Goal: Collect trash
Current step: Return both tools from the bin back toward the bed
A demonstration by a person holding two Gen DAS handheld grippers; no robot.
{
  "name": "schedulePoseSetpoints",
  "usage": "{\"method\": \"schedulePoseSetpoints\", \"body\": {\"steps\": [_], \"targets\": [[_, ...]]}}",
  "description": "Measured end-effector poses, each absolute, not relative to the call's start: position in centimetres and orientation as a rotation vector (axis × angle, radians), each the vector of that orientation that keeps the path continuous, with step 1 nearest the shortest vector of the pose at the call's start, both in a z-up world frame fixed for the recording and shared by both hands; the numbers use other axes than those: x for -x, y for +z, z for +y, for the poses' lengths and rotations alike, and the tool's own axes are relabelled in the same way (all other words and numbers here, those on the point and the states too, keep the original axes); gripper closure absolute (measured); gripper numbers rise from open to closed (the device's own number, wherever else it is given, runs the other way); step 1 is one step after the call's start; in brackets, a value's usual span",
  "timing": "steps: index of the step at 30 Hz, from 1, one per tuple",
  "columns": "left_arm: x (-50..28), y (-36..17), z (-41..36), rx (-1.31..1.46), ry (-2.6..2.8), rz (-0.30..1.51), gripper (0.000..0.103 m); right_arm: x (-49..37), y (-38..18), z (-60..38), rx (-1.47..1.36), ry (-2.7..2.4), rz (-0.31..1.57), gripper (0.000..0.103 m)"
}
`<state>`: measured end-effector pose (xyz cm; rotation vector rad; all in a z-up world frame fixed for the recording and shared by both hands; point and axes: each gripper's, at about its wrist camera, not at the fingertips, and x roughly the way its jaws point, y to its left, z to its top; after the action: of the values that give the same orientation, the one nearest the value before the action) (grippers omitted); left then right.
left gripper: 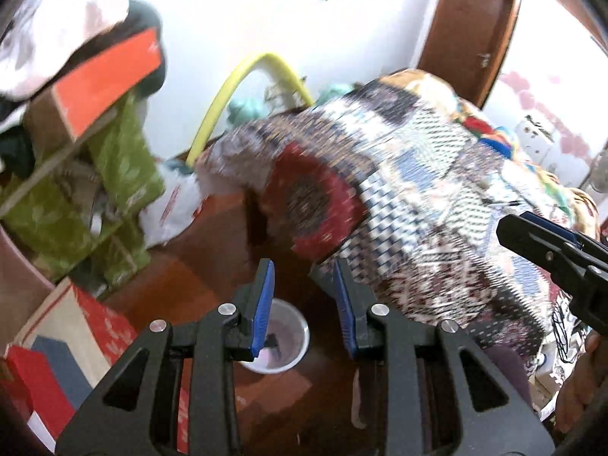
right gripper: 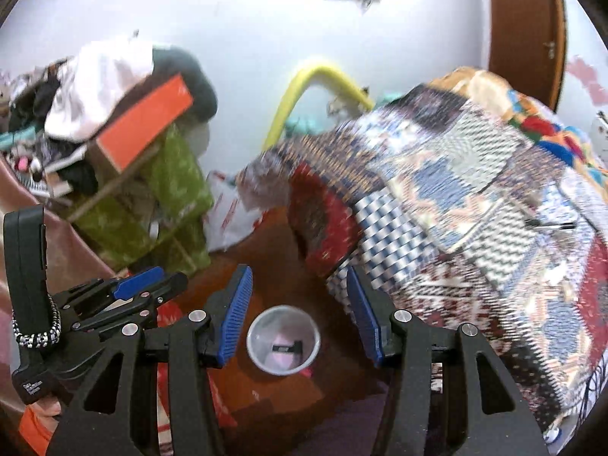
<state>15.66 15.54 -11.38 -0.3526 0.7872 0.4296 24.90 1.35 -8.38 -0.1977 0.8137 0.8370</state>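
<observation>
A white plastic cup stands upright on the brown floor, with a small dark scrap in its bottom. It also shows in the right wrist view. My left gripper is open and empty, held above the cup, whose left side its left finger hides. My right gripper is open and empty, with the cup seen between its fingers, apart from both. In the left wrist view the right gripper's tip enters at the right. In the right wrist view the left gripper shows at the lower left.
A bed with a patchwork quilt fills the right side. A cluttered shelf with green bags and an orange box stands at left. Red and white boxes lie on the floor at lower left. A yellow hose arcs by the wall.
</observation>
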Motion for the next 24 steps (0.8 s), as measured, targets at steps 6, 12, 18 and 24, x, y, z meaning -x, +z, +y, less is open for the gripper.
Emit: {"method": "schedulePoseSetpoints", "body": {"steps": [6, 12, 18, 24], "targets": [[-18.3, -8.1, 11.3, 0.305, 0.324, 0.714, 0.062, -25.2, -5.7, -3.2, 0.165, 0.741, 0.71, 0.055], [-22.2, -6.7, 7.2, 0.256, 0.222, 0.682, 0.05, -26.9, -4.8, -8.8, 0.137, 0.585, 0.655, 0.055], [-27.4, -7.0, 3.1, 0.245, 0.109, 0.703, 0.046, -29.6, -5.1, -13.8, 0.123, 0.446, 0.662, 0.051], [-32.6, -8.6, -1.0, 0.209, 0.045, 0.741, 0.024, -33.8, -6.7, -18.7, 0.086, 0.326, 0.721, 0.036]]}}
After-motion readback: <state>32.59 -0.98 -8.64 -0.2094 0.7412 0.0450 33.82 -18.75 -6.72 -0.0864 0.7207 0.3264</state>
